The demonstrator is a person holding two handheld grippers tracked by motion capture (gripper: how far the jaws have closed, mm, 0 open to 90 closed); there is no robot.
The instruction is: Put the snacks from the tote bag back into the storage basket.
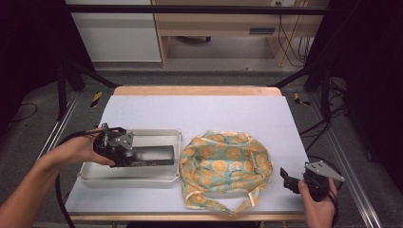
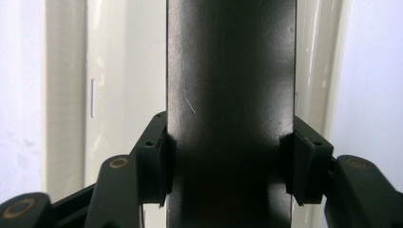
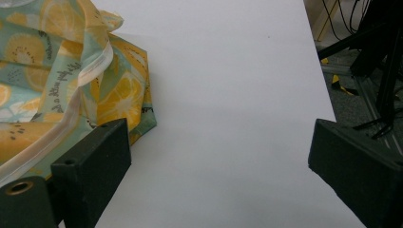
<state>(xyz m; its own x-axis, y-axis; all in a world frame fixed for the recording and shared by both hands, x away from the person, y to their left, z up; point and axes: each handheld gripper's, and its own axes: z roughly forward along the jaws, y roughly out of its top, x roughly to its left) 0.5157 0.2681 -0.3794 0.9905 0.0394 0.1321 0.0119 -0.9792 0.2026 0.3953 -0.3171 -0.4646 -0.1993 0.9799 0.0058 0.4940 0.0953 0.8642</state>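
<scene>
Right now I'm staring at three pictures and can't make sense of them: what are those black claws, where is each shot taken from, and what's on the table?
No robot here: a person holds a hand-held gripper in each hand. The wide picture comes from a camera above the table, looking down; the forearms enter from the bottom. The other two come from small cameras riding on the grippers, looking out between their black jaws.

On the table lie a pale tray and a cloth bag printed with orange slices.

The left gripper is shut on a long black box in the tray; the left gripper view shows its pads pressing the box's two sides.

The right gripper waits open beside the bag with nothing between its jaws; its own view shows the bag's edge and bare table.
</scene>
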